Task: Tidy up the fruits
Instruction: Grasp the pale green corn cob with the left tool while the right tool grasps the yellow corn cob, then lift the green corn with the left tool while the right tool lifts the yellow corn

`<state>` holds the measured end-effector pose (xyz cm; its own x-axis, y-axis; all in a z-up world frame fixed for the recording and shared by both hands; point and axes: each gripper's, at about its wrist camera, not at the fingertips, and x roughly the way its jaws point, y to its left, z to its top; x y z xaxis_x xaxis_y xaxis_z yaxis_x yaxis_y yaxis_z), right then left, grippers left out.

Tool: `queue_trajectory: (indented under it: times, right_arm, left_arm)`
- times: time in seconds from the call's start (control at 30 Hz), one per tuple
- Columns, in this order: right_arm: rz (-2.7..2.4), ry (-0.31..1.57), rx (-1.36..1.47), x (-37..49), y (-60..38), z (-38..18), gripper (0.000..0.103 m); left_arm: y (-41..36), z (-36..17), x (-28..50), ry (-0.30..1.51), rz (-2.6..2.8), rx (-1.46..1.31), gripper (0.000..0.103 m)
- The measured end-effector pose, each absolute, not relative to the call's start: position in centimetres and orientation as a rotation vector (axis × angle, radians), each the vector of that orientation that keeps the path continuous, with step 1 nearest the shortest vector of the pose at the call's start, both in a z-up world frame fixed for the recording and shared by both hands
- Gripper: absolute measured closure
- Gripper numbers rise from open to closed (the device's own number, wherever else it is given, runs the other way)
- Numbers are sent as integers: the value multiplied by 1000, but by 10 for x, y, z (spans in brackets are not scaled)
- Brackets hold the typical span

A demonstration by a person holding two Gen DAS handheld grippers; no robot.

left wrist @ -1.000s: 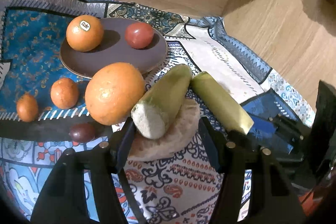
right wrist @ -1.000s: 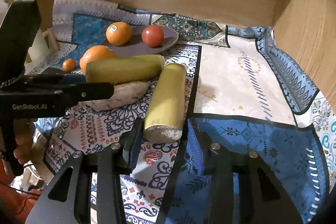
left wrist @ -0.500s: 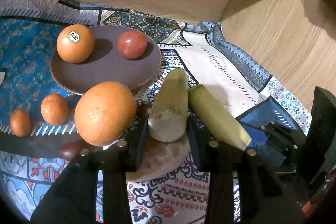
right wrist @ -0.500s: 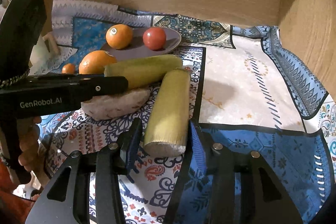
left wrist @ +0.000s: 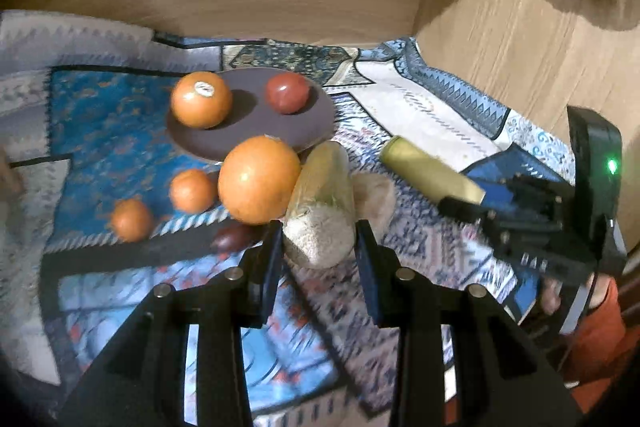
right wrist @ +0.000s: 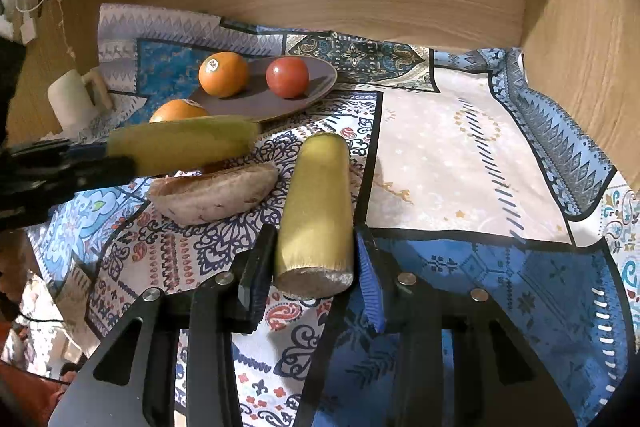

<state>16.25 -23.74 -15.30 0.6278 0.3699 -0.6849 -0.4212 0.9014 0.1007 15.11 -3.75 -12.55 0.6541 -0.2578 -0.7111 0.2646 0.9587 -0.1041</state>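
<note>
Left gripper point(left wrist: 319, 241) pinches a pale corn cob point(left wrist: 322, 203) by its rough cut end; right gripper point(right wrist: 314, 259), jaws closing, clamps a smooth yellow cob point(right wrist: 316, 211) over patterned cloth point(right wrist: 460, 155); beyond, a glossy orange point(left wrist: 258, 179); farthest, a round brown plate point(left wrist: 248, 131).

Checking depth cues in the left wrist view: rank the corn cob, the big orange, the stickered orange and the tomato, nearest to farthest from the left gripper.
From the left gripper:
1. corn cob, between the fingers.
2. big orange, just left, on the cloth.
3 and 4. stickered orange and tomato, both on the plate behind; too close to call.
</note>
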Motion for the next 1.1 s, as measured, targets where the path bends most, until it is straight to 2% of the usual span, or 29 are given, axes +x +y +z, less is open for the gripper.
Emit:
queue_trajectory:
  times: [0.5, 0.6, 0.67, 0.73, 0.9, 0.97, 1.1]
  right_arm:
    - [436, 790, -90, 161, -239, -150, 67]
    - [433, 776, -84, 160, -239, -145, 67]
    - [431, 764, -91, 159, -239, -140, 67]
    - [434, 761, -96, 161, -237, -138, 67]
    - [440, 779, -107, 174, -229, -140, 67]
    - [438, 791, -116, 179, -226, -143, 67]
    - [439, 828, -127, 190, -222, -150, 67]
  left_arm:
    - [-9, -158, 126, 924, -320, 33, 67]
    - [-9, -153, 129, 912, -319, 33, 63]
    - [-9, -148, 131, 898, -325, 33, 54]
    - [-10, -143, 136, 881, -329, 31, 51]
    - [-18, -146, 157, 894, -357, 16, 52]
    - [-21, -150, 167, 908, -364, 4, 58]
    - [-25, -155, 181, 928, -382, -14, 61]
